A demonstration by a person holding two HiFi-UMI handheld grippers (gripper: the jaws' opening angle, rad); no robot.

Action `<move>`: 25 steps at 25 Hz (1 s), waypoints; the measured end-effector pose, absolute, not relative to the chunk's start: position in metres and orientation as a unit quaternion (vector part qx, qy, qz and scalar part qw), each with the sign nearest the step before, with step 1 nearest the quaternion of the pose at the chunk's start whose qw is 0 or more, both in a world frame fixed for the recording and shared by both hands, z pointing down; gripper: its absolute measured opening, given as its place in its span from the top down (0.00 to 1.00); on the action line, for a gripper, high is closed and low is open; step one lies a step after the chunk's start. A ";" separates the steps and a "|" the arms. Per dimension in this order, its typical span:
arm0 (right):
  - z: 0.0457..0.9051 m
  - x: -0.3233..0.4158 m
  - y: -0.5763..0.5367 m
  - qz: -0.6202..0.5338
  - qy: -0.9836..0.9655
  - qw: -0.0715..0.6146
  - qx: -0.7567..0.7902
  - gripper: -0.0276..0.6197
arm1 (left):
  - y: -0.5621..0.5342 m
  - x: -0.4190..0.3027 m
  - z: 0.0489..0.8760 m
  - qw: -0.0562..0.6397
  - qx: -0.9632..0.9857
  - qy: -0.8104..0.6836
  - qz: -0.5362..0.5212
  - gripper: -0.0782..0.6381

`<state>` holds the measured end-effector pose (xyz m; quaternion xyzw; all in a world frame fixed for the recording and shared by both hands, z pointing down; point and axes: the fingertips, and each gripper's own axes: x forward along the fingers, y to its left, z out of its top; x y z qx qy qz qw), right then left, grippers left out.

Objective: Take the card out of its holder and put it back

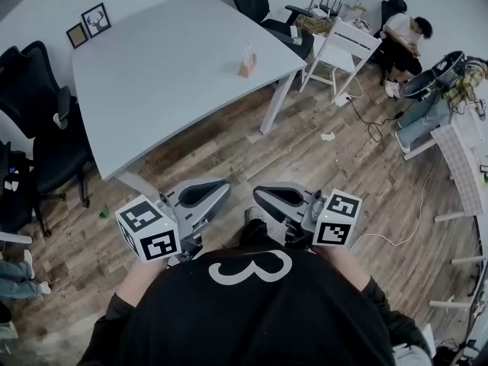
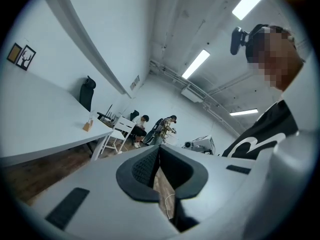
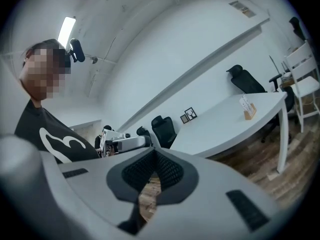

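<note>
Ringing table point(image 1: 168, 67) and card holder point(image 1: 248, 64): black chairs point(image 1: 36, 82).

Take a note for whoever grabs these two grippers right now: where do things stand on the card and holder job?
Left gripper: jaws together, nothing between them, held close to the body.
Right gripper: the same, shut and empty.
Card: standing upright in its wooden holder, near the edge of the grey table, well away from both grippers.
Done: nothing that shows.
Left: approach the table, pull the card out, slot it back in.
</note>
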<state>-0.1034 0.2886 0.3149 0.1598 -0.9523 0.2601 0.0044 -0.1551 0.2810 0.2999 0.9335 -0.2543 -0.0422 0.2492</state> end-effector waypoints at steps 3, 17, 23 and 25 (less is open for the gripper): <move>0.318 -0.093 0.273 0.271 -0.950 -0.006 0.156 0.95 | 0.266 -0.146 0.303 0.262 0.929 -0.258 -0.044 0.87; 0.319 -0.016 0.142 0.290 -0.942 -0.034 0.163 0.95 | 0.139 -0.073 0.314 0.267 0.921 -0.282 -0.034 0.87; 0.317 0.030 0.083 0.292 -0.941 -0.042 0.164 0.94 | 0.076 -0.026 0.311 0.276 0.917 -0.287 -0.027 0.87; 0.316 0.044 0.067 0.291 -0.942 -0.042 0.164 0.94 | 0.059 -0.013 0.309 0.270 0.917 -0.294 -0.020 0.87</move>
